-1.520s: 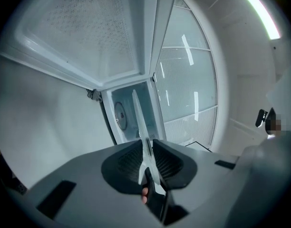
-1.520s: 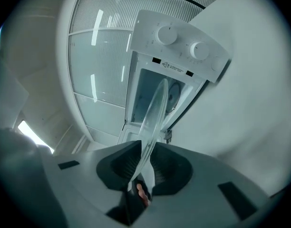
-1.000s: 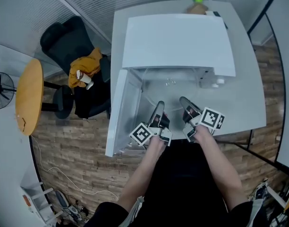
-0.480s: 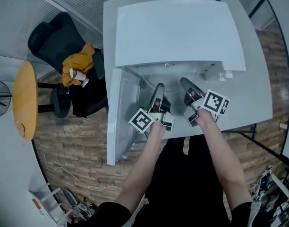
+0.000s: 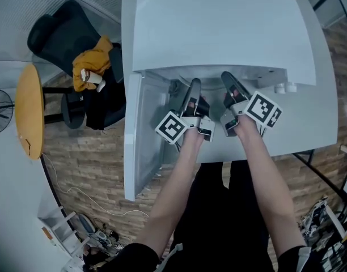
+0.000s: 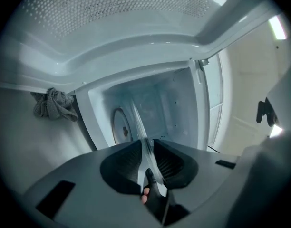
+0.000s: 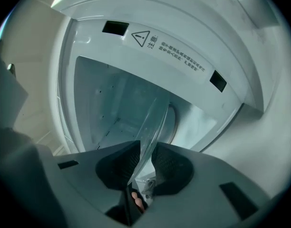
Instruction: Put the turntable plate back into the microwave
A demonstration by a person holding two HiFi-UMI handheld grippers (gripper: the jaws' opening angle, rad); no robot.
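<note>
**Nearest.** We list two bare forearms crossing the near edge of the table (image 5: 324, 123). Each hand carries tongs with a marker cube.

**Tongs.** The left tongs (image 5: 194, 88) and right tongs (image 5: 228, 81) sit side by side, with their tips just under the front lip of the microwave (image 5: 219, 27). Both are clamped on the rim of the turntable plate (image 6: 138, 122), the left on one side and the right on the opposite side.

**Plate.** It is clear glass, carried between the two tongs at the mouth of the cavity (image 6: 157, 99). Its far edge reaches inside. We see open room between the plate's rim and the cavity walls on either side.

**Cavity.** It has white walls and a round recess (image 6: 119, 127) in the floor beyond the plate.

**Door.** The door (image 5: 140, 140) is swung wide to the left, out past the table's near-left corner. It stands close beside the left tongs.

**Obstruction noted.** A crumpled grey cloth (image 6: 53, 103) lies on the table just below the cavity mouth, toward the door side.

**Table.** The microwave fills most of it. A bare strip runs along the right edge and the near-right corner, beside the right tongs.

**Beyond the left edge.**
- A black chair (image 5: 57, 38) with an orange garment (image 5: 91, 69) draped on it.
- A round wooden top (image 5: 29, 112).
- A fan (image 5: 0, 112).
- A plank floor (image 5: 77, 163) with a loose cable (image 5: 77, 200) on it.
</note>
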